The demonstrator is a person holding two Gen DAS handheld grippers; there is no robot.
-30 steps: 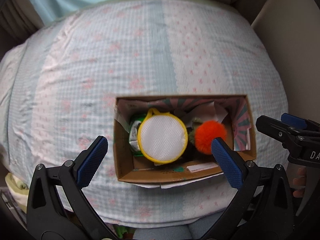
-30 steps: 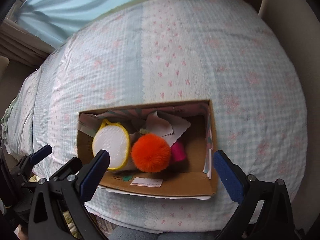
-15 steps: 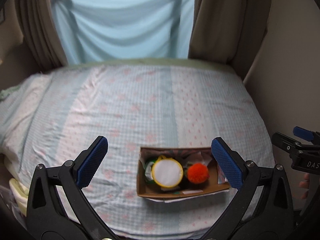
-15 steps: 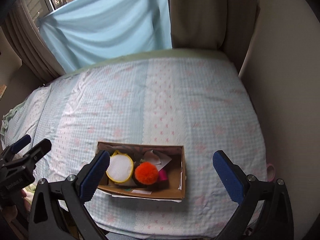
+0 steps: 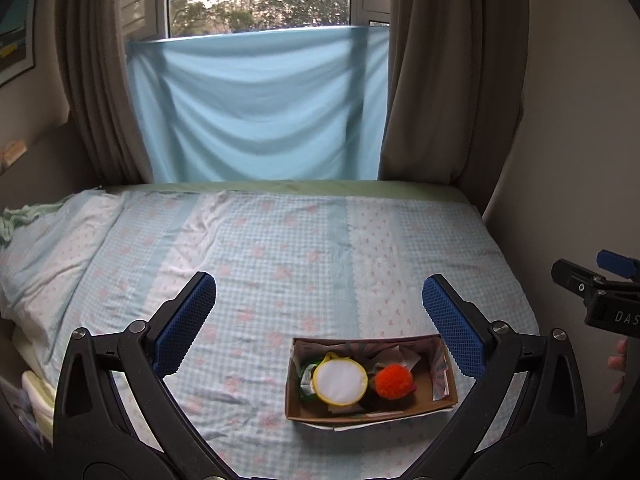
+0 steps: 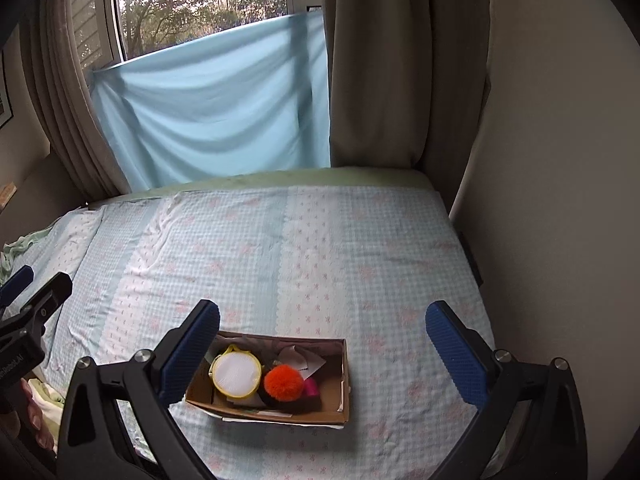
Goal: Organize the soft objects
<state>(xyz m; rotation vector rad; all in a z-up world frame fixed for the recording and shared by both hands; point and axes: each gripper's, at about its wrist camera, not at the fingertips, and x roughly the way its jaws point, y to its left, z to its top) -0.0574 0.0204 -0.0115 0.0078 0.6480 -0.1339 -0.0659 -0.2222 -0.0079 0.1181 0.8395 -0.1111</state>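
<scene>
— Where's the soft stuff?

— All in the cardboard box (image 5: 370,410) near the foot of the bed (image 5: 280,248). At the box's left, a round mesh pouch (image 5: 340,379); right of it, an orange pompom (image 5: 394,381).

— Hard to grab?

— Light, squashy, I'd say. Pinch the pouch's yellow rim, the pompom mid-fluff.

— The claws?

— Left gripper (image 5: 318,320) and right gripper (image 6: 320,346) both spread wide, empty, above the box.

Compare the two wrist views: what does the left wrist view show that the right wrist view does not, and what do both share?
Only the left wrist view shows the framed picture on the wall. Only the right wrist view shows the pink object beside the orange pom-pom. Both show the cardboard box on the bed, the yellow-rimmed white pouch, the blue cloth, and both grippers open and empty.
</scene>
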